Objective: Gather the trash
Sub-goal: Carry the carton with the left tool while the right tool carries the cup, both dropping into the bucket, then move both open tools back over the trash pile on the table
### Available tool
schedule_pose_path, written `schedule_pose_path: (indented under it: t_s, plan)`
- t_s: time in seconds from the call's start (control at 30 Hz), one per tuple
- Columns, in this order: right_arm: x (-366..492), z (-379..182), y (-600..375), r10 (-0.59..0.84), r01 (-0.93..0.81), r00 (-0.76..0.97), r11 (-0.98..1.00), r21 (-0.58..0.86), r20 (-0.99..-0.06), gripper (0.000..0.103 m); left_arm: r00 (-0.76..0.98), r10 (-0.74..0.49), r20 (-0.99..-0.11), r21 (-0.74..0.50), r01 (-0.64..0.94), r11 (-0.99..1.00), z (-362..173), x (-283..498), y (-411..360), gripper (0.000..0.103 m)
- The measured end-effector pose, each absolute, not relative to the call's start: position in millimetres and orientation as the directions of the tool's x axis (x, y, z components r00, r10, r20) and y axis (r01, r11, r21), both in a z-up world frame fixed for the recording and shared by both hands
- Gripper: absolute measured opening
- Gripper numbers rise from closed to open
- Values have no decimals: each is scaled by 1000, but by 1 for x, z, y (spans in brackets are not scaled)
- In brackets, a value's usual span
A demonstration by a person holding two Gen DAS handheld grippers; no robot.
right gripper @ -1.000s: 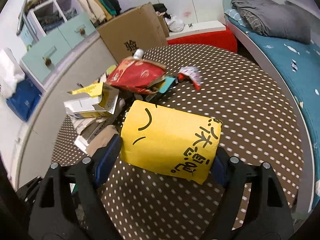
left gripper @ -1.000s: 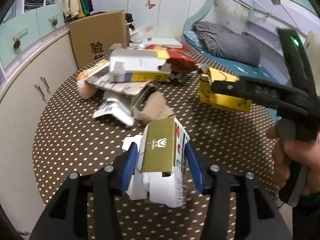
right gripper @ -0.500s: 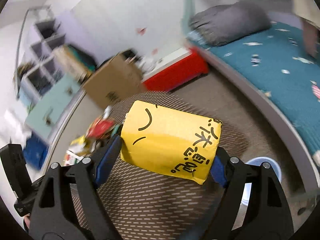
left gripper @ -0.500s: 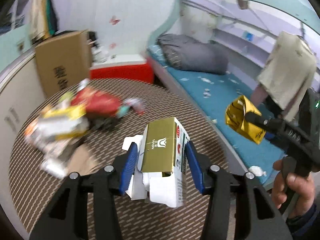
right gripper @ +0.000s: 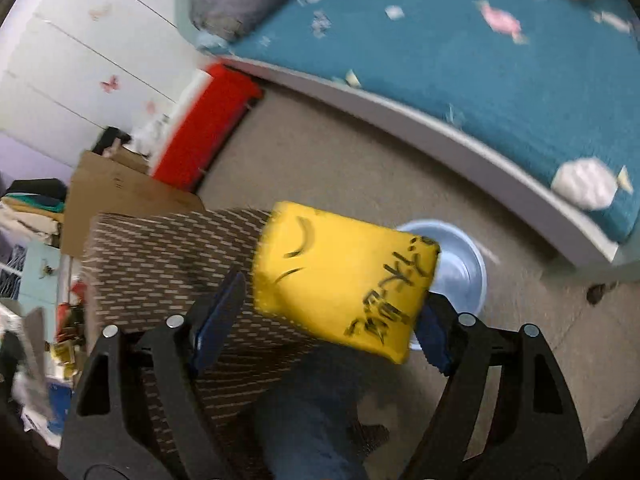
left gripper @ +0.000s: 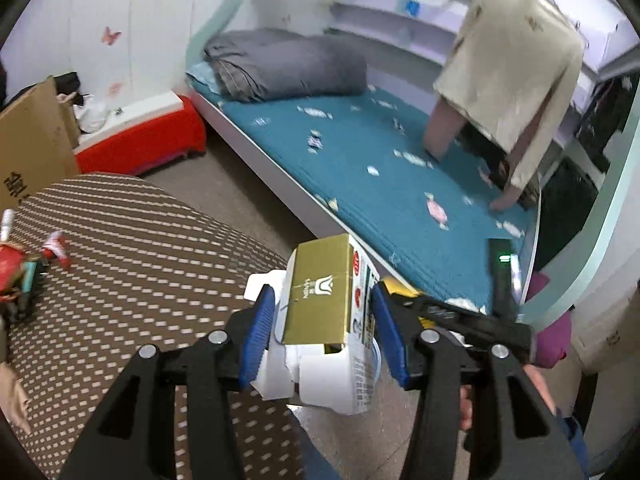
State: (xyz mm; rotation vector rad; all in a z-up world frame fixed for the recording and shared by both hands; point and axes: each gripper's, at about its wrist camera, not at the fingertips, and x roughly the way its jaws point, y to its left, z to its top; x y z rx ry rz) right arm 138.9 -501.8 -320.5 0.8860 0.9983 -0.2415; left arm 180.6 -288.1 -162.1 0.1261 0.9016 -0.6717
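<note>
Our right gripper (right gripper: 328, 320) holds the yellow box (right gripper: 344, 280), with the blue bin (right gripper: 460, 264) on the floor right behind it. Our left gripper (left gripper: 324, 332) holds the gold carton (left gripper: 320, 300), farther back by the table (left gripper: 140, 260).

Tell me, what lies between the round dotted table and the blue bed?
Only bare beige floor lies between the table and the bed, as the left wrist view shows.
</note>
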Motion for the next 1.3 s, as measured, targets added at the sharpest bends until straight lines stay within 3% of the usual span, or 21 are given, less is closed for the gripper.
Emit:
schedule_pose_path:
  t_s: [0.17, 0.23, 0.3, 0.57, 0.63, 0.7, 0.83, 1.07, 1.3]
  plan:
    - [153, -377, -516, 246, 609, 485, 594, 526, -839, 78, 384, -467, -796, -162, 609, 777, -184, 187, -315, 49]
    - [147, -388, -525, 236, 653, 469, 557, 513, -851, 83, 362, -458, -811, -157, 620, 768, -194, 189, -327, 49]
    - [130, -382, -531, 218, 661, 520, 510, 551, -826, 90, 337, -456, -824, -155, 639, 753, -202, 188, -340, 49]
    - [78, -313, -554, 34, 639, 658, 502, 582, -752, 97, 242, -434, -868, -160, 691, 705, -246, 192, -388, 50]
    - [68, -296, -558, -12, 637, 683, 499, 588, -730, 97, 205, -409, -889, -154, 707, 690, -260, 194, -397, 57]
    - [61, -283, -561, -47, 629, 704, 505, 591, -708, 97, 208, -382, -901, -138, 697, 704, -271, 197, -402, 91]
    - [54, -255, -560, -99, 594, 746, 544, 592, -658, 97, 208, -340, -917, -111, 686, 719, -282, 205, -406, 93]
    - [60, -228, -539, -146, 573, 740, 648, 502, -656, 97, 272, -407, -872, -133, 669, 731, -248, 201, -384, 93]
    - [68, -187, -504, -133, 512, 762, 722, 465, -633, 97, 440, -480, -759, -98, 652, 752, -186, 180, -344, 93]
